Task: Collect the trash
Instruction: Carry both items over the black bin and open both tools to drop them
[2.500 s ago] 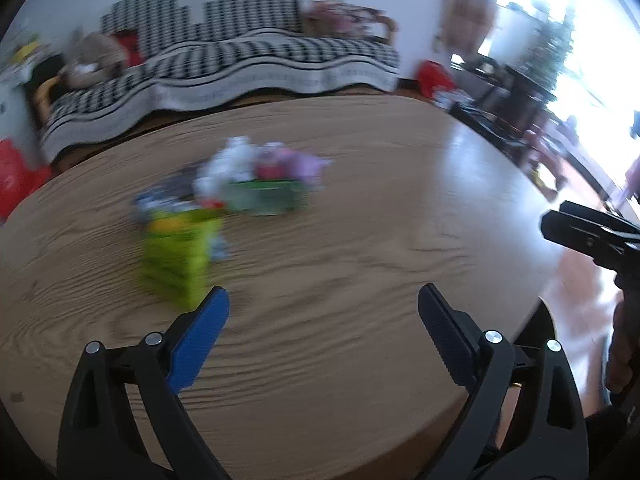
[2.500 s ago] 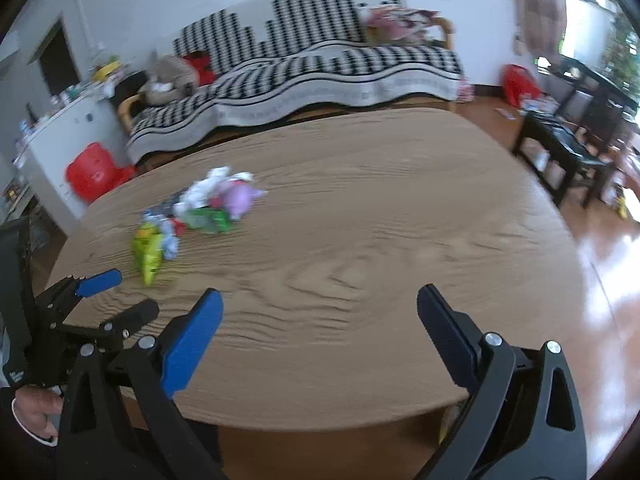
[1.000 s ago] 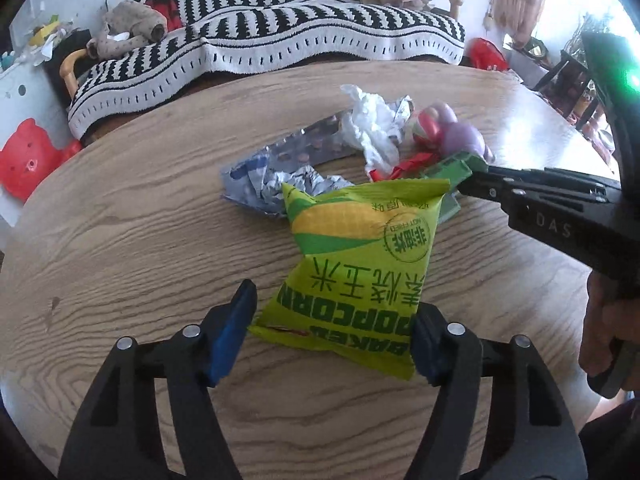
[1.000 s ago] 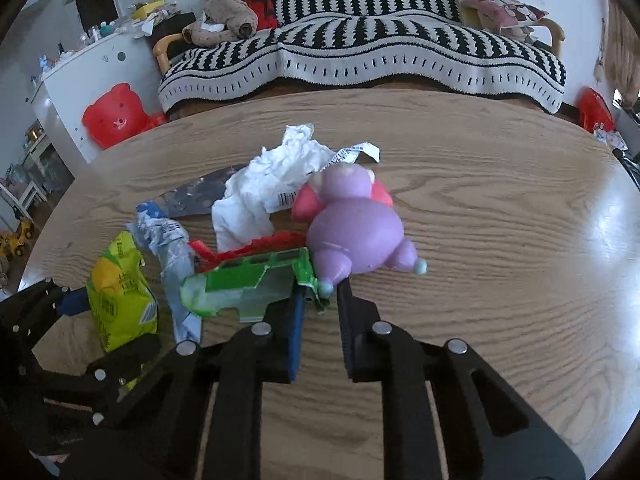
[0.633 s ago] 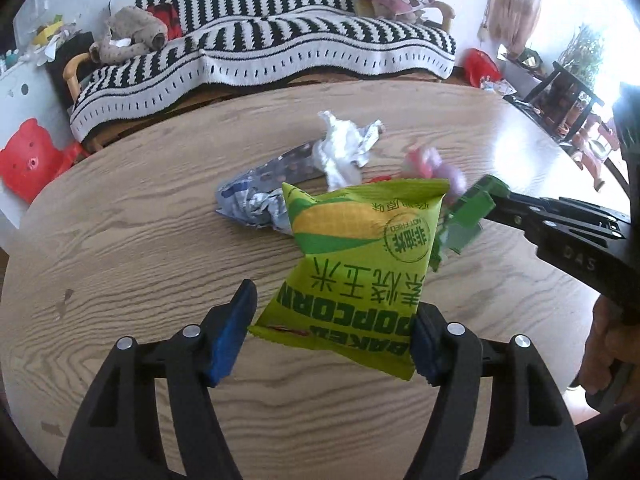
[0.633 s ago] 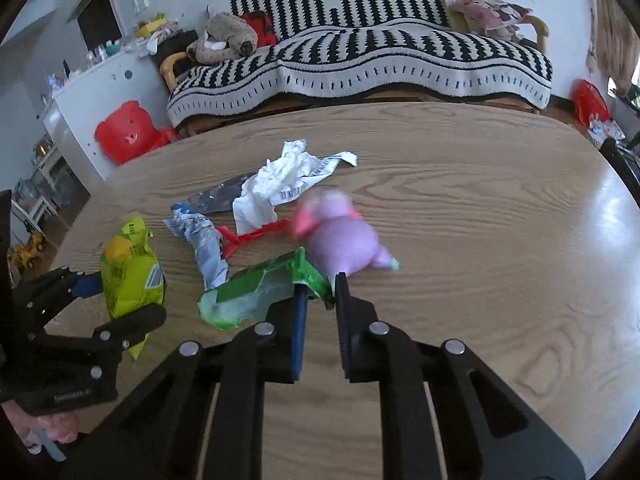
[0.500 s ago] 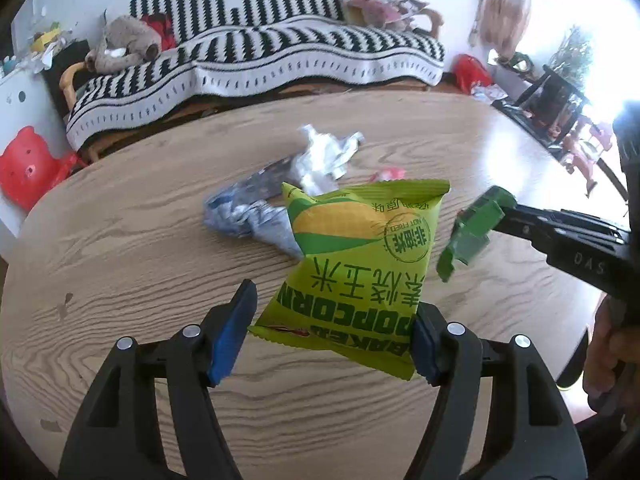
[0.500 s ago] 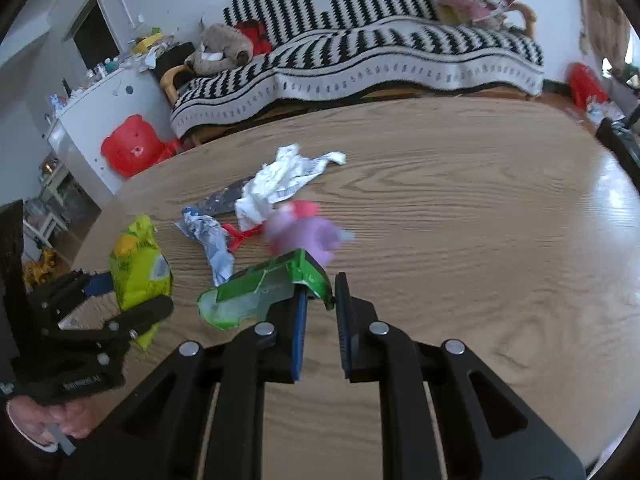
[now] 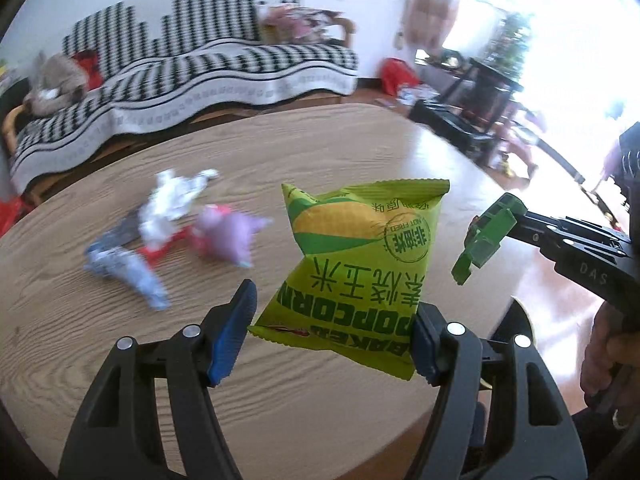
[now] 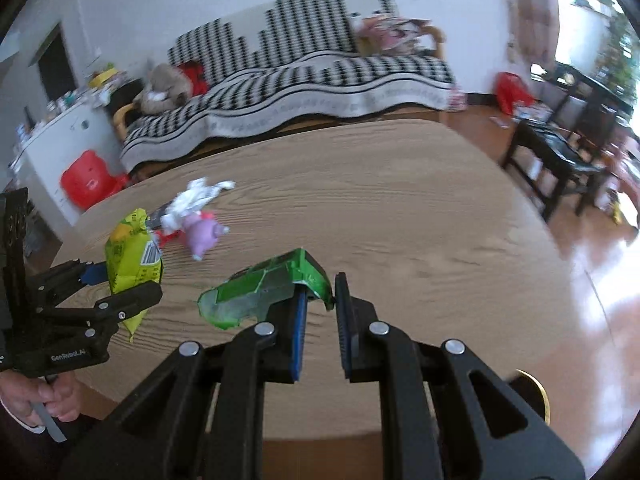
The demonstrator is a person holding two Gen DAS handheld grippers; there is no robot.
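My left gripper [image 9: 332, 332] is shut on a yellow-green popcorn bag [image 9: 360, 264] and holds it above the wooden table [image 9: 320, 412]; the bag also shows in the right wrist view [image 10: 132, 260]. My right gripper [image 10: 320, 312] is shut on a crushed green carton [image 10: 264, 288], held above the table; the carton shows in the left wrist view [image 9: 488, 236]. On the table lie a crumpled white paper [image 9: 172, 204], a purple and pink toy pig [image 9: 228, 236], a red scrap [image 9: 164, 252] and a crumpled blue-silver wrapper [image 9: 128, 268].
A striped sofa [image 9: 180, 68] with a plush toy [image 9: 56, 84] stands behind the table. A dark low table [image 10: 560, 160] and red bags [image 10: 512, 92] are on the floor to the right. A red stool [image 10: 88, 184] is at the left.
Both grippers have lifted and pulled back from the pile with the popcorn bag and the green carton. The toy pig has shifted on the table.
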